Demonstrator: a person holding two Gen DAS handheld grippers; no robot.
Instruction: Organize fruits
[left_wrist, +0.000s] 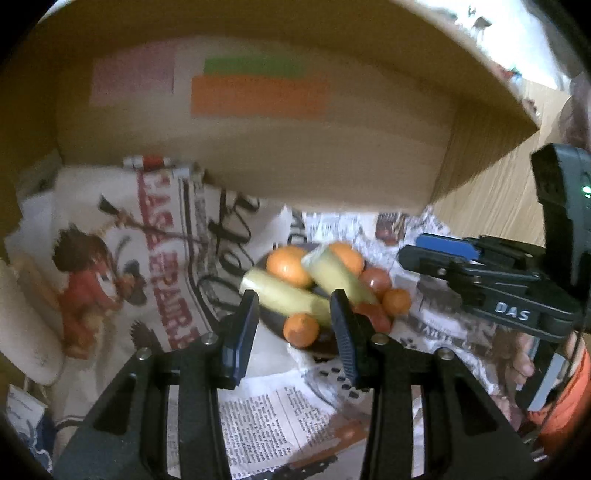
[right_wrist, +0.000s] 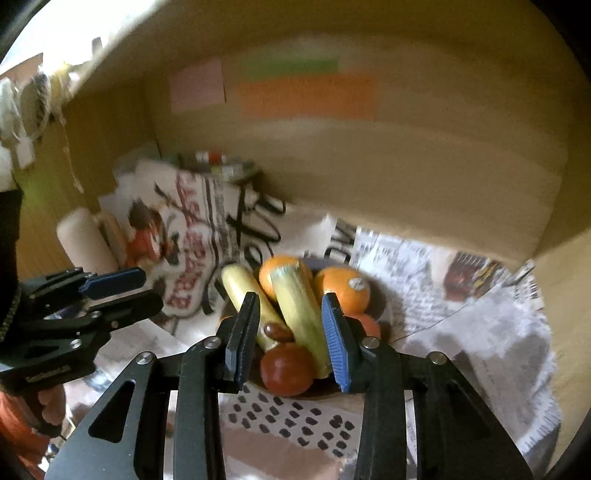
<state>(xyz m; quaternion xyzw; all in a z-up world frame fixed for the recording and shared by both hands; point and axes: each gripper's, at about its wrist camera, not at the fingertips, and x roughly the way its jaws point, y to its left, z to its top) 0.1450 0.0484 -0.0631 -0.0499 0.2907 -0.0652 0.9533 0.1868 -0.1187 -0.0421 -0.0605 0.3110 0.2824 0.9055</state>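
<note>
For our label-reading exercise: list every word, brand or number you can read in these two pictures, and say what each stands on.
"DAS": on the right gripper body.
Red and black lettering on the cartoon sheet: too blurred and turned to read.
Newspaper print: too small.
Sticker on an orange: too small.
Coloured notes: no writing visible.

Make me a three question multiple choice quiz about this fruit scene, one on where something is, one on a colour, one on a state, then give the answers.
1. Where does the fruit lie?
A. in a dark bowl on newspaper
B. on the shelf above
C. in the cloth bag

2. What colour is the largest paper note on the wooden board?
A. blue
B. orange
C. black

3. How is the right gripper?
A. shut on an orange
B. shut on a banana
C. open, holding nothing

Answers: 1 A, bananas and oranges sit piled in the bowl; 2 B, the wide strip is orange; 3 C, its jaws stand apart above the fruit, touching none.
</note>
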